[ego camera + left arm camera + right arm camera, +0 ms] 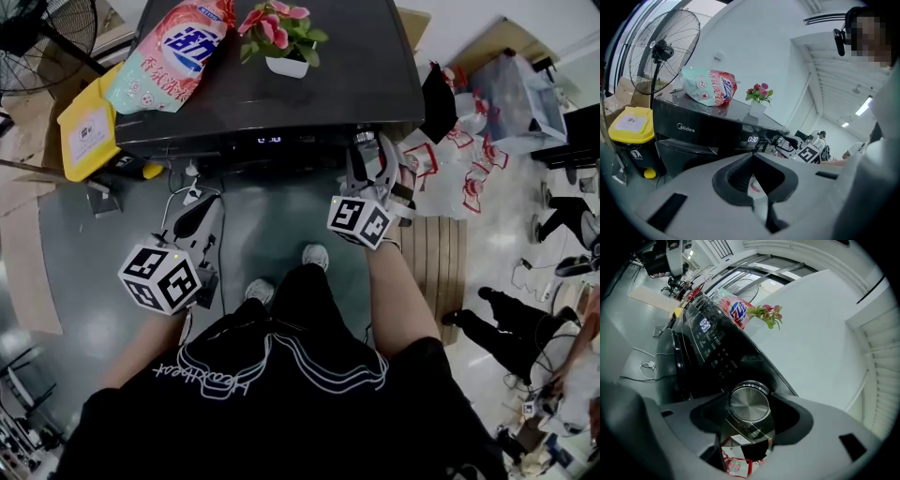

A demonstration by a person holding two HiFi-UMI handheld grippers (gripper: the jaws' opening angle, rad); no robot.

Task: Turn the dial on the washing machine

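The dial (750,404) sits at the right end of the washing machine's (356,75) front control panel, to the right of the lit display (269,140) and on the side nearest us. Our right gripper (371,145) is clamped on it, one dark pad on each side of the rim, with the round brushed face looking straight back between the jaws. We judge the dial to be a stiff, metal-finished knob fixed to the panel: it cannot lift or shift, only rotate about its own axis, probably in small clicks with light resistance. Its rim looks smooth and shiny, so the pads could slip. The place to hold it is where we have it now, on opposite sides of the rim, squarely and well onto its depth, rolling the wrist about the dial's centre without pushing sideways. Our left gripper (202,214) hangs back at the near left, well apart from the machine, its jaws closed together on nothing. A detergent bag (169,56) and a flower pot (286,66) rest on the far top.
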